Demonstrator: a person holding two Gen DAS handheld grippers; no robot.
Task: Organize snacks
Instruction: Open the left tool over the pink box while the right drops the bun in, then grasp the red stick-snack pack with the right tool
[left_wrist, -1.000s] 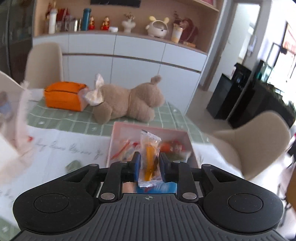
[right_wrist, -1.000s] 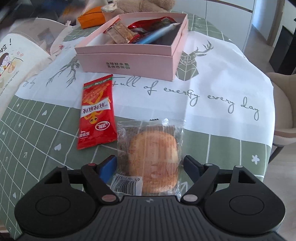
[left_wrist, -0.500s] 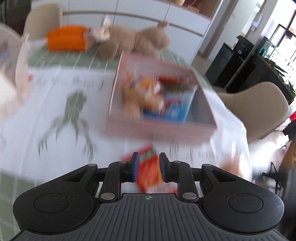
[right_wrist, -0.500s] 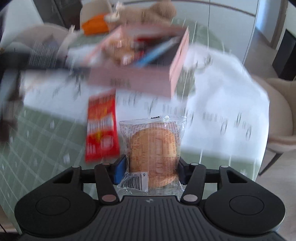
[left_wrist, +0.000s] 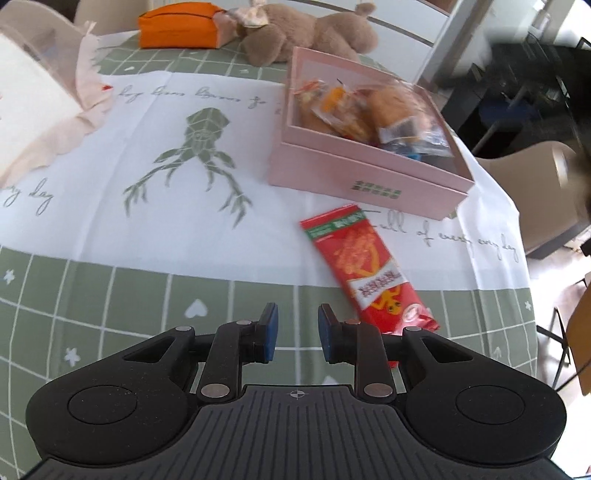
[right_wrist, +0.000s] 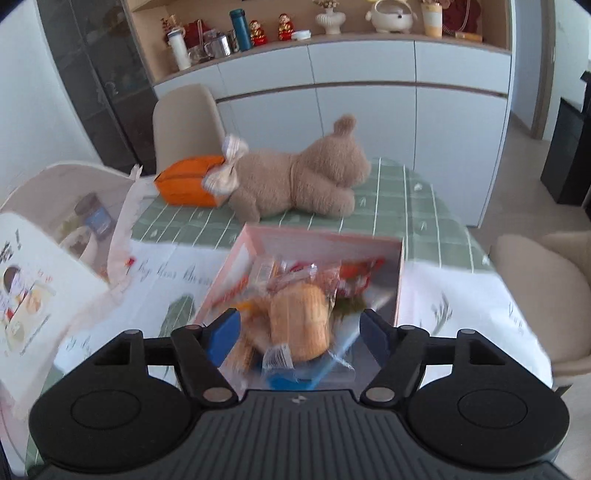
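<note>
Snacks: most sit in the pink box (left_wrist: 369, 177), open-topped, on the white printed cloth (left_wrist: 147, 166) toward the table's far right part. Contents are a jumble of clear and coloured wrappers; blurred, can't itemise.

Round cake in clear wrapper (right_wrist: 299, 321) is over the box's near end, between the right gripper's (right_wrist: 299, 332) pads. Jaws are opening, pads stand clear of the wrapper on both sides, so it's not pinched. Blur hides whether it already rests on the pile.

Red snack packet (left_wrist: 369, 266) lies flat outside the box, just in front of its near wall, slanted across the seam between white cloth and green checked tablecloth (left_wrist: 110, 295). Its near end is beside and partly behind the left gripper's right finger.

Left gripper (left_wrist: 297, 332): jaws narrow, nothing between them, only tablecloth visible through the gap. It hovers near the table's front edge.

Far edge: plush bear (right_wrist: 295, 181) lying on its side, orange pouch (right_wrist: 188, 181) touching it. Beige chair (right_wrist: 535, 295) at the right edge.
</note>
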